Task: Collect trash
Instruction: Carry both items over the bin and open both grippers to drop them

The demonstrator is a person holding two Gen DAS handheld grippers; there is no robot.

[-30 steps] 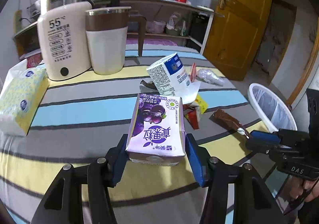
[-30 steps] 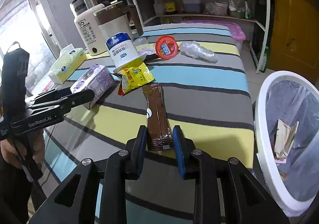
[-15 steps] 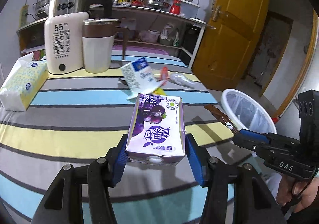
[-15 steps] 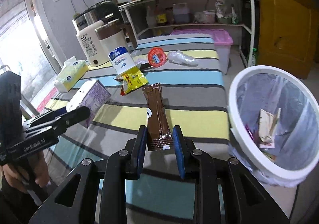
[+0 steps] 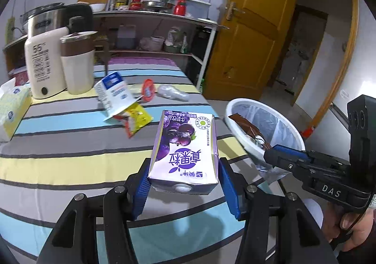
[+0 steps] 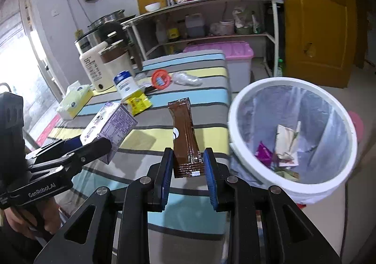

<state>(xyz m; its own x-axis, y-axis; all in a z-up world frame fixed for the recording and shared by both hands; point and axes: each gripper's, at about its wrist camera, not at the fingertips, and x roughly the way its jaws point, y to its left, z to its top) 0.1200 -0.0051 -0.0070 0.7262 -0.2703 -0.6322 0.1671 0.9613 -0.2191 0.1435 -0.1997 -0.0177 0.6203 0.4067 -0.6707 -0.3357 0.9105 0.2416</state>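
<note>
The left gripper (image 5: 184, 185) has its jaws clenched on a purple drink carton (image 5: 185, 149) printed with grapes and Chinese characters, lifted above the striped counter (image 5: 70, 146). The right gripper (image 6: 188, 170), marked "DAS" (its partner reads "GenRobot.AI"), grips a brown snack wrapper (image 6: 185, 137) just beside the white trash bin (image 6: 235, 146). A kettle (image 5: 41, 62) marked "55" stands at the counter's far end.

Glossy brown foil wrapper (image 6: 186, 139) – printed paper carton (image 5: 185, 149), matt striped cloth (image 5: 70, 146), white plastic bin (image 6: 291, 137)
</note>
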